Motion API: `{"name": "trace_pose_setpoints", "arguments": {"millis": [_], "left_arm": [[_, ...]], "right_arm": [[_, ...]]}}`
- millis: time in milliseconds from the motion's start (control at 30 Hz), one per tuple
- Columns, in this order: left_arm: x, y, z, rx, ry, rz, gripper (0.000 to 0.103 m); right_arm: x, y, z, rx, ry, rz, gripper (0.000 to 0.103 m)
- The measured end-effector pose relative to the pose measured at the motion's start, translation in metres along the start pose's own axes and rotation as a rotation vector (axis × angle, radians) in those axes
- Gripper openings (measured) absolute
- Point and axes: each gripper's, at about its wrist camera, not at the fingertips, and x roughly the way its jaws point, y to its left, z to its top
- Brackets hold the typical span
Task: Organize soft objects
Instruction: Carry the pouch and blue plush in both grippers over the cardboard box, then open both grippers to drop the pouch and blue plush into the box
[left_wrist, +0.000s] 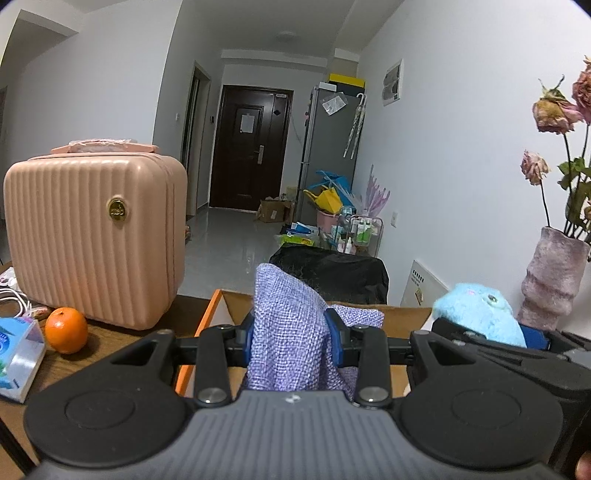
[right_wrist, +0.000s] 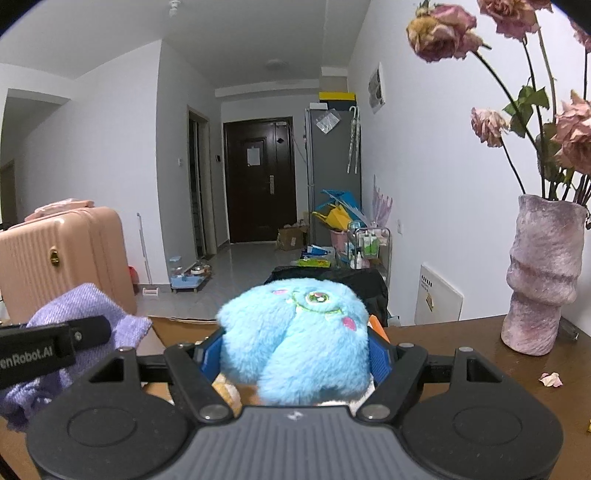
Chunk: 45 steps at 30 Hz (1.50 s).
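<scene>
My left gripper (left_wrist: 291, 332) is shut on a lilac woven cloth (left_wrist: 291, 325), whose folds stand up between the blue pads and hang below them. It hovers over an open cardboard box (left_wrist: 221, 306) with an orange edge. To its right, my right gripper (right_wrist: 295, 349) is shut on a fluffy light-blue plush toy (right_wrist: 299, 339) with an embroidered eye, held above the same box. The plush (left_wrist: 480, 314) shows at the right of the left wrist view, and the cloth (right_wrist: 85, 306) at the left of the right wrist view. The box's inside is mostly hidden.
On the wooden table, a pink ribbed case (left_wrist: 96, 236) stands at the left, with an orange (left_wrist: 66, 330) and a tissue pack (left_wrist: 18, 358) before it. A purple vase (right_wrist: 543, 273) of dried roses stands at the right, near a fallen petal (right_wrist: 550, 379). A black-covered chair (left_wrist: 332, 273) sits beyond the box.
</scene>
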Motion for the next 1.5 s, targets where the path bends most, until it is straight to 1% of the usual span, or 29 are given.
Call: {"name": "trace_pose_setpoints", "arguments": {"millis": [233,333,567,767,833,867,933,1000,1033,1067,1100,1133,1167,1233,1333,1500], "left_arm": [[0.027,-0.004,0.009,-0.016,-0.001,0.014,0.037],[0.040,-0.005,0.009,-0.008,0.010,0.030,0.037],[0.061,-0.002,-0.001,0.006,0.072,0.066,0.037],[0.069,0.000,-0.006,0.012,0.109,0.069,0.038],[0.069,0.000,-0.007,0.012,0.116,0.070,0.044],[0.070,0.001,-0.007,0.010,0.115,0.076,0.049],[0.070,0.001,-0.008,0.015,0.115,0.080,0.053],[0.069,0.001,-0.008,0.008,0.115,0.089,0.073],[0.068,0.002,-0.008,0.007,0.108,0.098,0.076],[0.067,0.002,-0.008,0.008,0.102,0.106,0.082],[0.066,0.003,-0.007,0.006,0.097,0.111,0.090],[0.065,0.004,-0.007,-0.002,0.092,0.117,0.095],[0.063,0.005,-0.006,-0.007,0.085,0.124,0.102],[0.061,0.005,-0.005,-0.008,0.073,0.136,0.103],[0.061,0.007,-0.005,-0.020,0.085,0.139,0.103],[0.061,0.008,-0.004,-0.024,0.096,0.145,0.103]], "right_arm": [[0.019,-0.005,0.007,0.015,0.018,-0.017,0.074],[0.029,-0.007,0.006,0.013,0.039,-0.027,0.074],[0.047,-0.008,-0.002,-0.003,0.101,-0.039,0.074],[0.055,-0.005,-0.009,-0.024,0.144,-0.041,0.074],[0.056,-0.005,-0.009,-0.024,0.151,-0.041,0.076],[0.057,-0.006,-0.009,-0.021,0.154,-0.041,0.076],[0.058,-0.007,-0.010,-0.018,0.162,-0.042,0.076],[0.060,-0.006,-0.011,-0.022,0.170,-0.047,0.078],[0.061,-0.006,-0.012,-0.024,0.175,-0.049,0.080],[0.061,-0.006,-0.013,-0.025,0.177,-0.052,0.081],[0.061,-0.004,-0.012,-0.024,0.176,-0.054,0.085],[0.060,-0.004,-0.012,-0.022,0.174,-0.056,0.092],[0.060,-0.004,-0.013,-0.018,0.171,-0.059,0.095],[0.059,-0.005,-0.013,-0.009,0.164,-0.070,0.103],[0.057,-0.007,-0.013,-0.003,0.156,-0.084,0.103],[0.057,-0.007,-0.013,-0.010,0.159,-0.082,0.103]]}}
